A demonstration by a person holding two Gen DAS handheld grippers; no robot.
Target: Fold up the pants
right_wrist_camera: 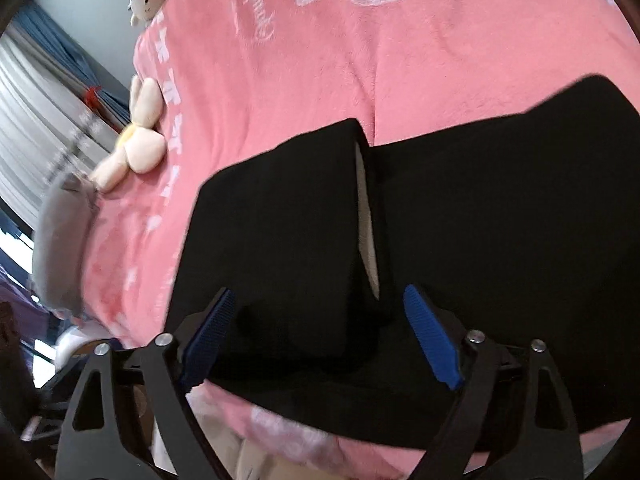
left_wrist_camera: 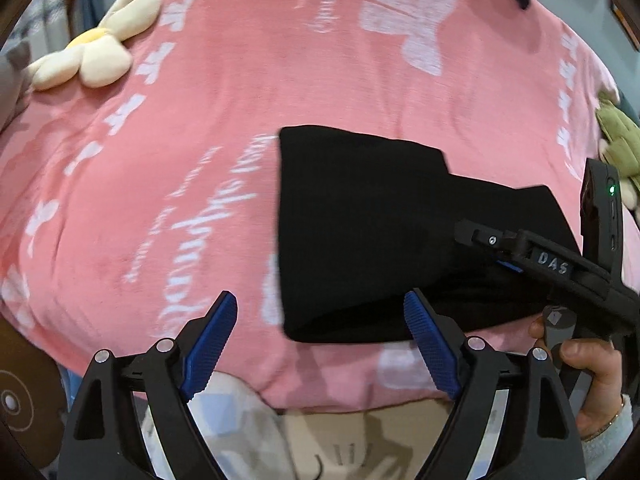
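The black pants (left_wrist_camera: 360, 232) lie folded into a compact rectangle on the pink blanket (left_wrist_camera: 200, 120). In the right wrist view the pants (right_wrist_camera: 480, 220) fill the lower right, with a folded flap whose pale inner lining shows. My left gripper (left_wrist_camera: 320, 332) is open and empty, just in front of the pants' near left corner. My right gripper (right_wrist_camera: 320, 328) is open and hovers over the near edge of the pants, holding nothing. The right gripper's body (left_wrist_camera: 560, 268) and the hand holding it show at the right of the left wrist view.
A cream flower plush (left_wrist_camera: 100, 40) lies at the far left of the bed and shows in the right wrist view (right_wrist_camera: 136, 140) too. A green plush (left_wrist_camera: 616, 140) sits at the right edge. A grey cushion (right_wrist_camera: 64, 240) and curtains (right_wrist_camera: 48, 100) are left. The bed's front edge is just below the grippers.
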